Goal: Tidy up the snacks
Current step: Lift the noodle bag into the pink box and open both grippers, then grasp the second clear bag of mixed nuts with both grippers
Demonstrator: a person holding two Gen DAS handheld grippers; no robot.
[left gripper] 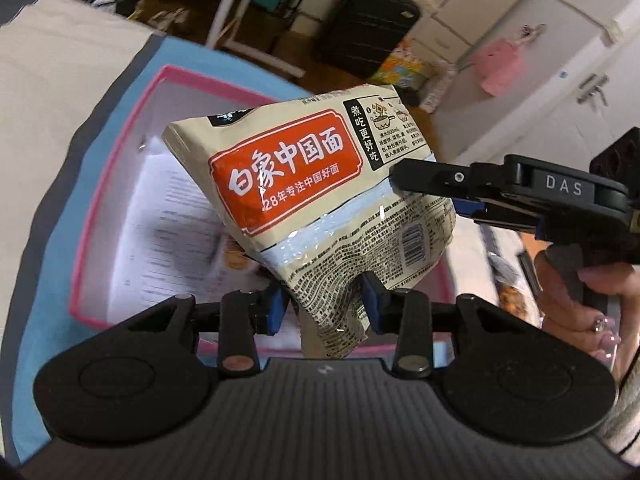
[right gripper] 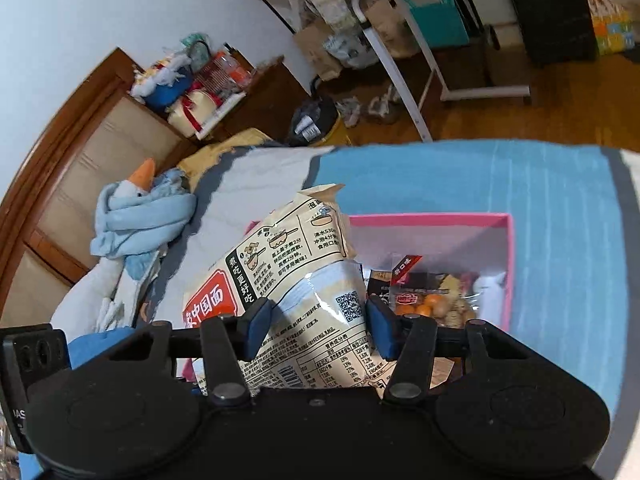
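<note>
Noodle packet (left gripper: 316, 200) held in the air above pink box (left gripper: 120, 184), at centre frame in the left wrist view. Long axis of packet tilted: upper corner toward top right of frame, lower end toward bottom centre, between the pads of left hand-held gripper (left gripper: 326, 304).

Left hand-held gripper: jaws narrow, blue pads (left gripper: 374, 300) pinching the lower crimped end of the packet. State: gripping the packet.

Right hand-held gripper (left gripper: 404, 178): entering from right edge of the left wrist view, tip set against the packet's upper right side. In the right wrist view, right hand-held gripper (right gripper: 316, 328) with packet (right gripper: 288, 280) bulging between both pads, jaws about half spread. Both pads appear to be in contact with the packet; firmness of the clamp cannot be judged.

Pink box in the right wrist view (right gripper: 508, 248): right of centre, directly beyond the packet, on blue cloth (right gripper: 540, 200) over the bed. Already inside: snack pouch (right gripper: 424, 300) with orange contents. In the left wrist view, printed paper (left gripper: 160, 232) lying in the box below the packet.

Deciding relation for the coming move: box below and just beyond the packet, both hand-held grippers equally near. Probable step: lower packet into the box, then release.
</note>
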